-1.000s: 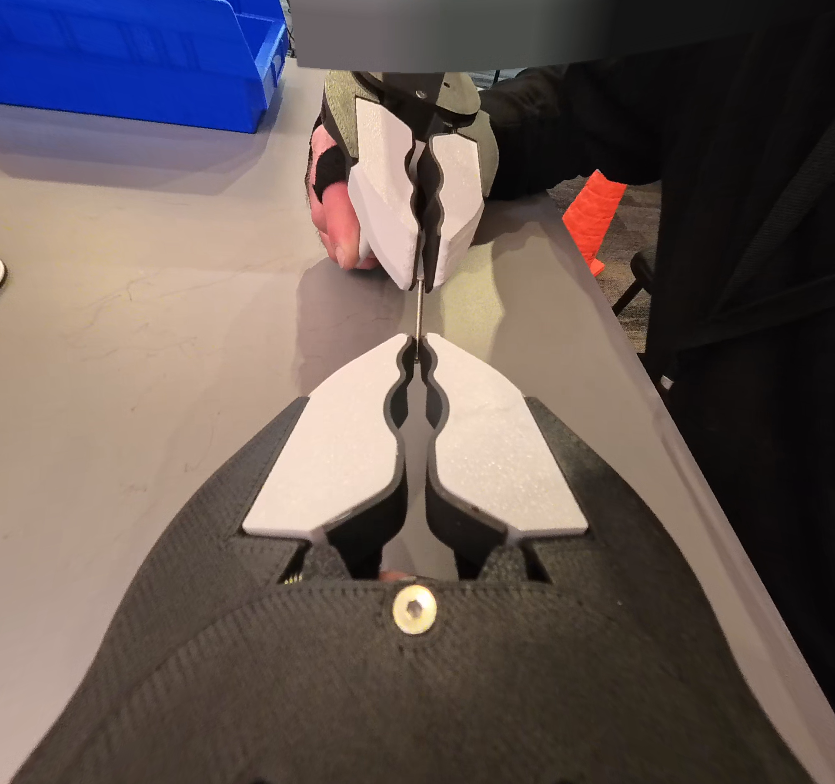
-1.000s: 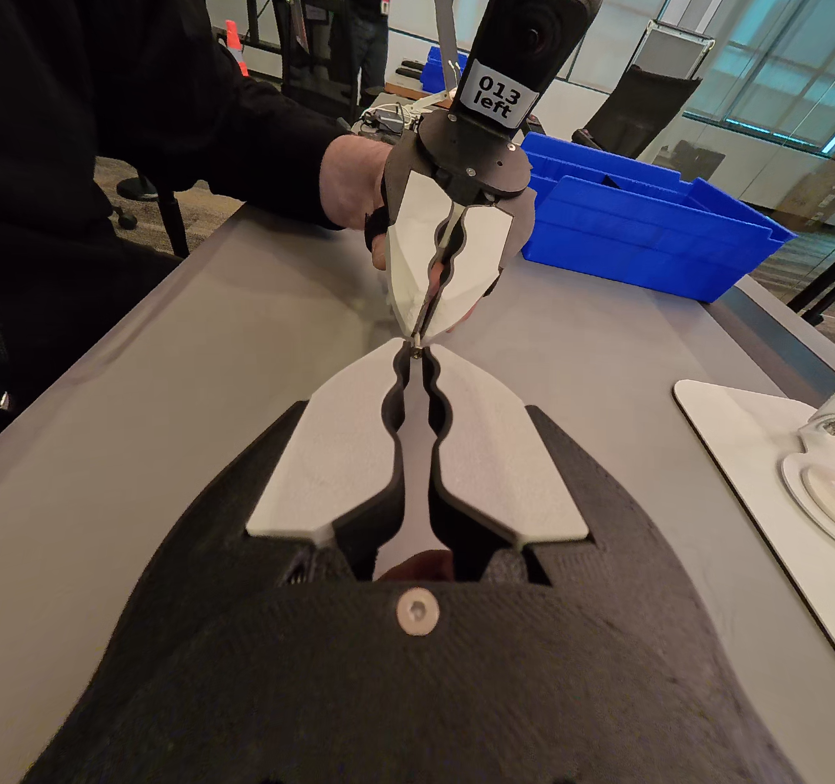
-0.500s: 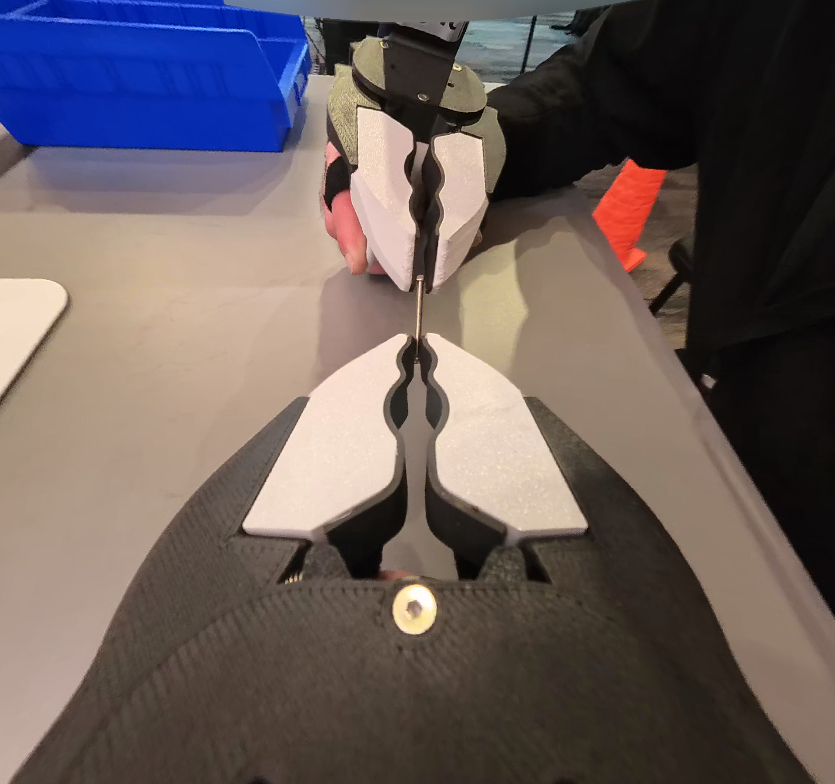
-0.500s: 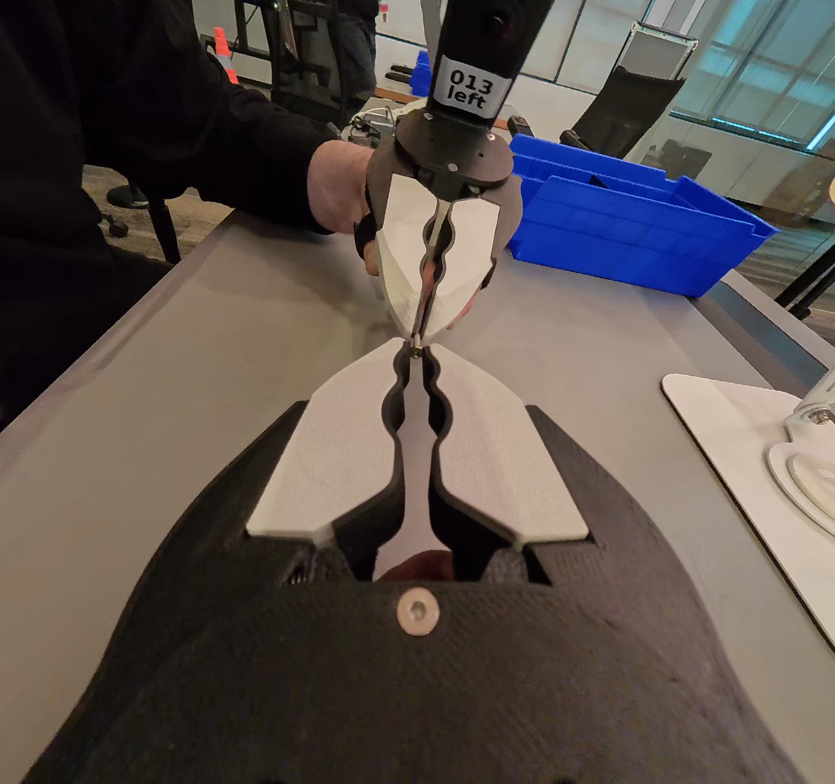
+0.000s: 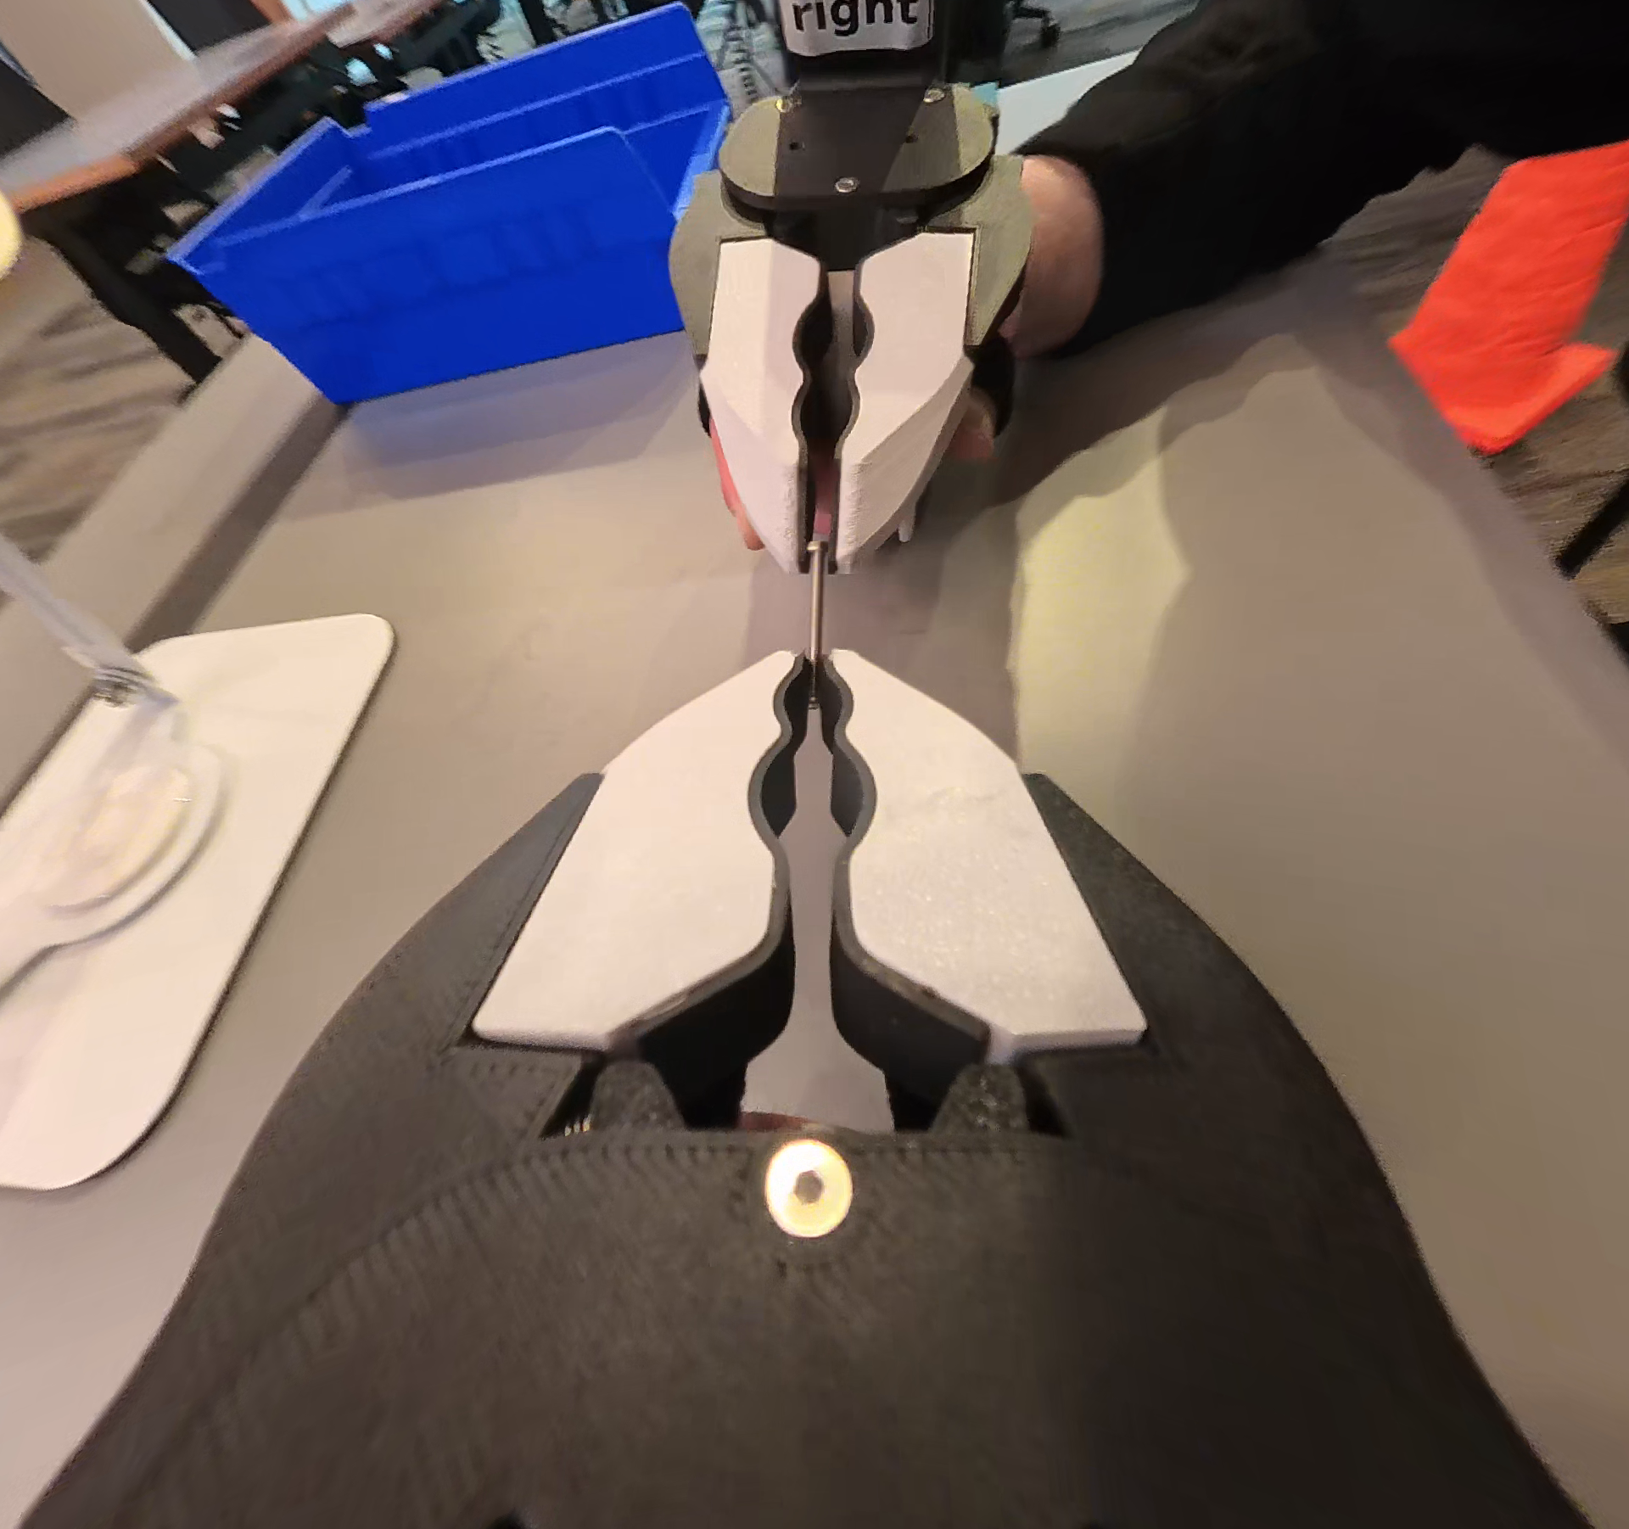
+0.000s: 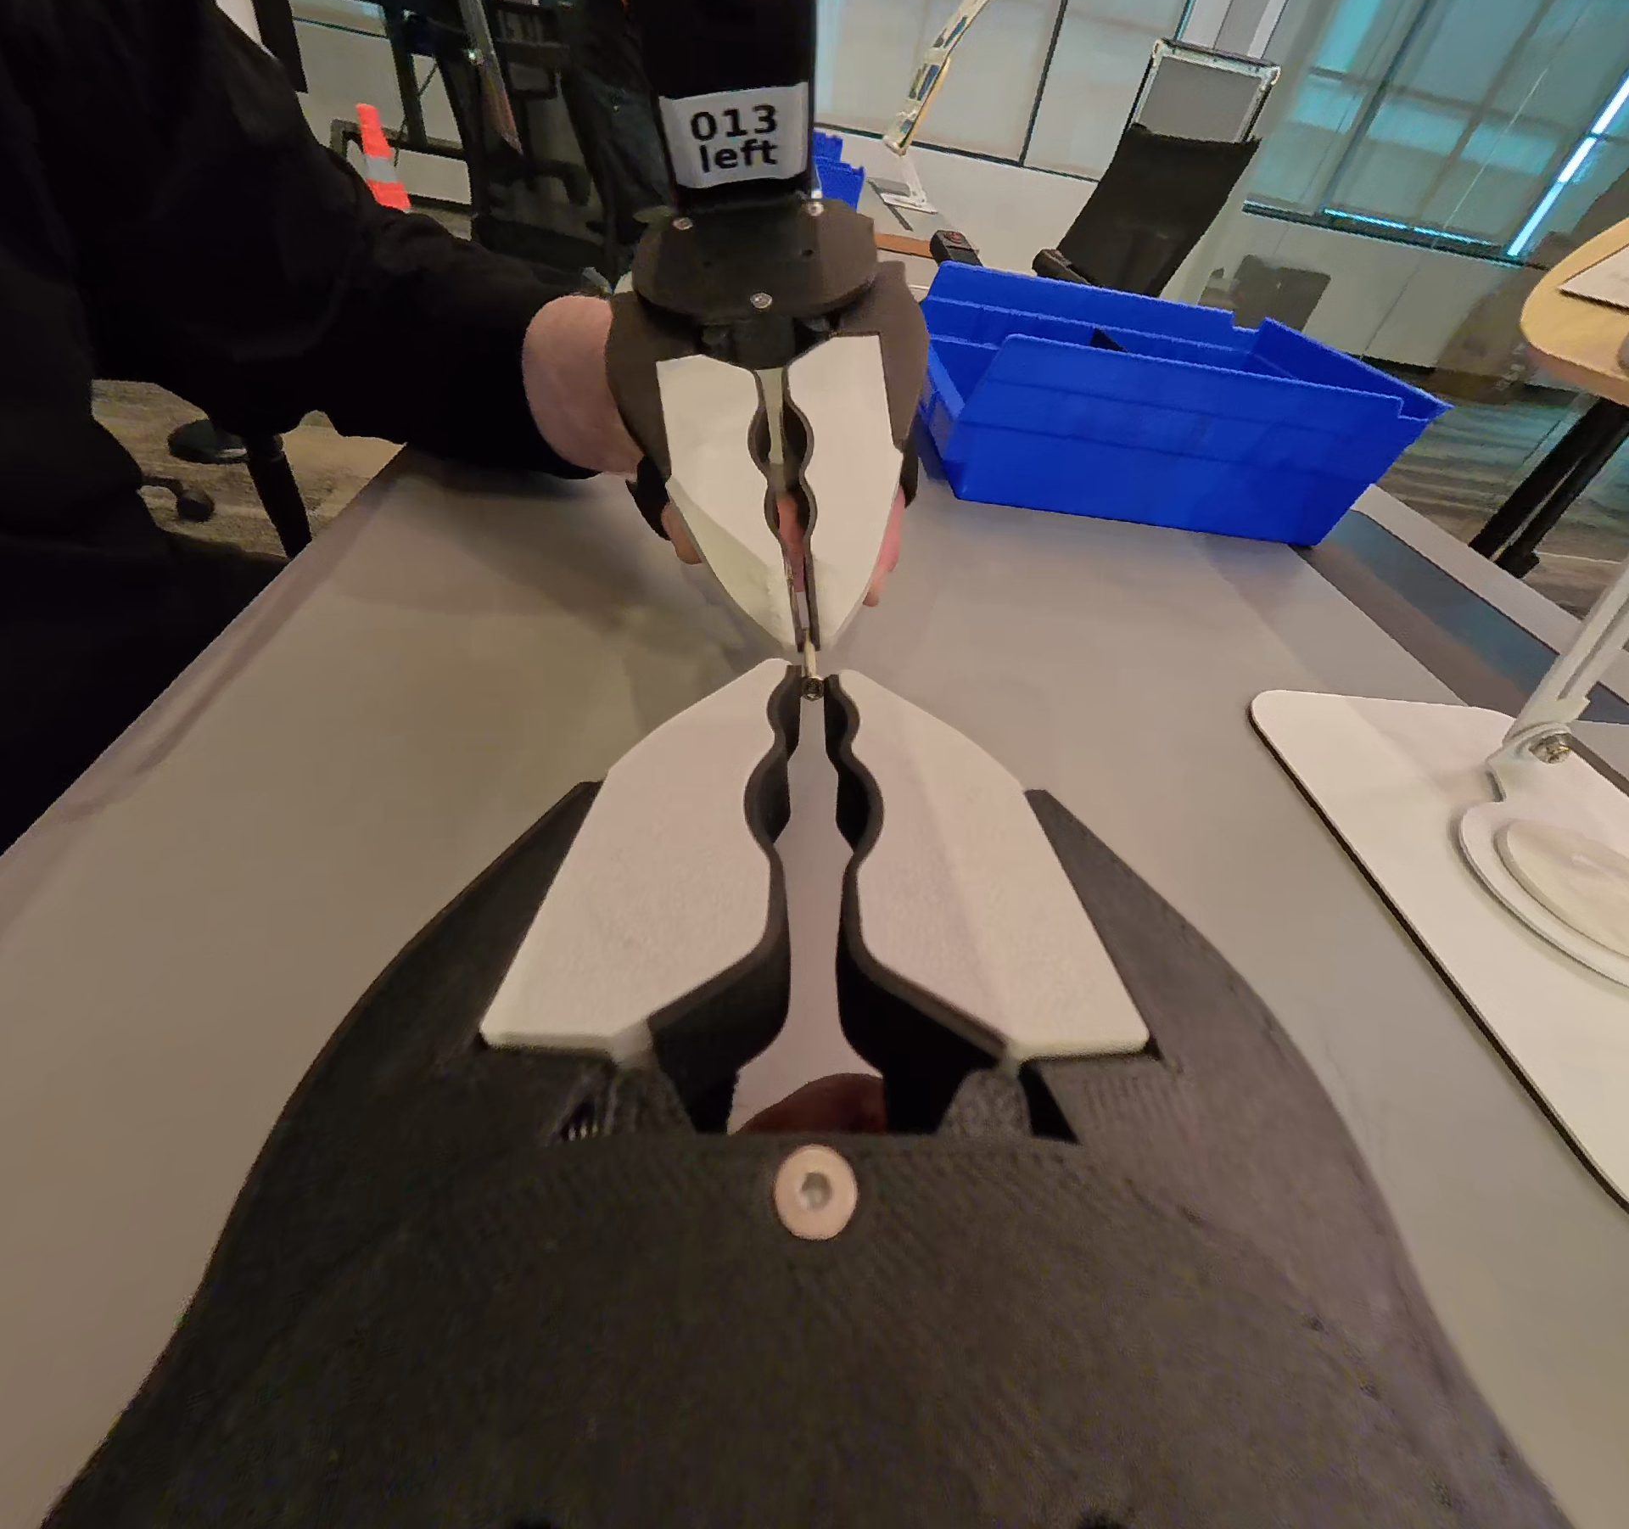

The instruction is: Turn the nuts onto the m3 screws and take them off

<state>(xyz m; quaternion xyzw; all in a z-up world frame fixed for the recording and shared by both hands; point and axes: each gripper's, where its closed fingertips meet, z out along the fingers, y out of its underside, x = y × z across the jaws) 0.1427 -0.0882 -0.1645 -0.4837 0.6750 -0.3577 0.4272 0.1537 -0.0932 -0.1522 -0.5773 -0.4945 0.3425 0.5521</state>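
Both views now tilted higher than before, left gripper (image 5: 815,680) and right gripper (image 6: 809,680) tip to tip above the grey tabletop's (image 5: 1234,693) open middle, both clamped on one M3 screw (image 5: 818,609), nut (image 6: 813,687) at right tips, one blue bin (image 6: 1164,420) at far edge.

Grey table (image 5: 1234,693), matt top, faint marks seen near frame centre in left wrist view. Blue bin (image 5: 458,252) is set on it at upper left of that view, near the far edge. White board (image 5: 220,825) is laid flat at left edge; a clear stand base (image 5: 106,817) is seated on it. In right wrist view, bin (image 6: 1164,429) is placed upper right, board (image 6: 1375,852) at right edge.
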